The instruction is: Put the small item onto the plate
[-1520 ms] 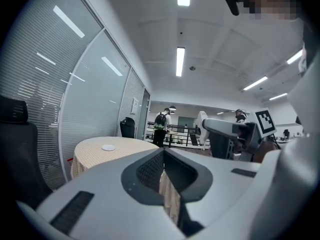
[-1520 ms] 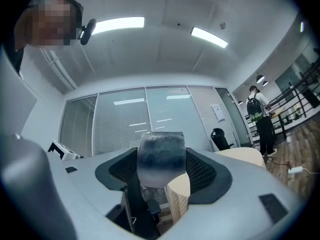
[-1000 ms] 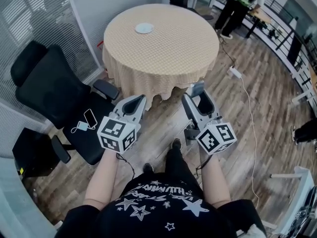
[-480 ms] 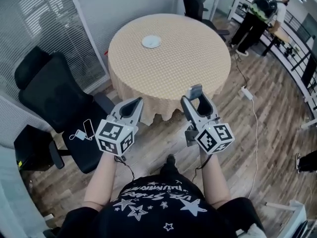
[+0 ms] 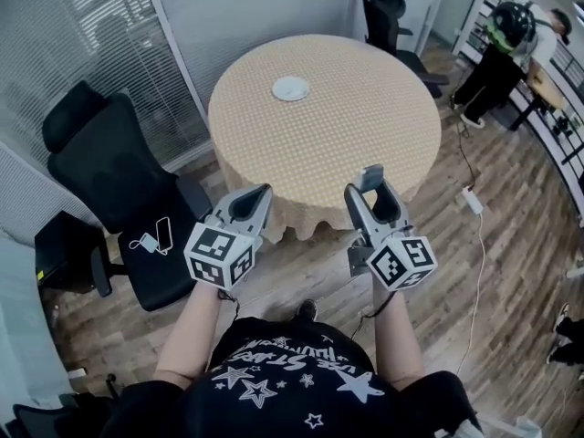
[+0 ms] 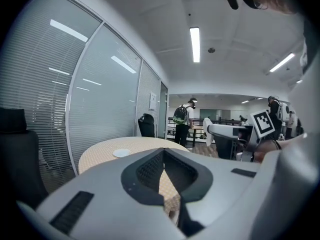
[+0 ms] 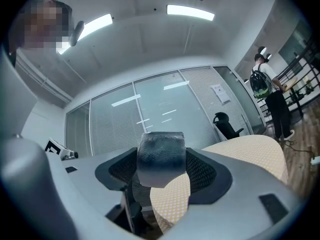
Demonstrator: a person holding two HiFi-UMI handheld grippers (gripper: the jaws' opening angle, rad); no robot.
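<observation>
A small white plate (image 5: pixel 290 88) lies on the far part of a round table (image 5: pixel 365 126) covered with a beige cloth; the left gripper view shows the plate (image 6: pixel 121 153) too. My right gripper (image 5: pixel 370 181) is shut on a small dark grey item (image 7: pixel 161 159), whose end pokes out above the jaws (image 5: pixel 370 175). It hangs short of the table's near edge, over the floor. My left gripper (image 5: pixel 258 194) is level with it, jaws shut with nothing between them (image 6: pixel 163 156).
A black office chair (image 5: pixel 109 181) with a phone (image 5: pixel 165 227) on its seat stands left of the table. Another chair (image 5: pixel 388 7) is behind the table. A person (image 5: pixel 511 44) bends at a desk far right. A power strip (image 5: pixel 474 199) lies on the floor.
The table and plate have come closer and shifted right in the head view as the person walked forward. Both grippers keep the same pose, the right one still holding the item.
</observation>
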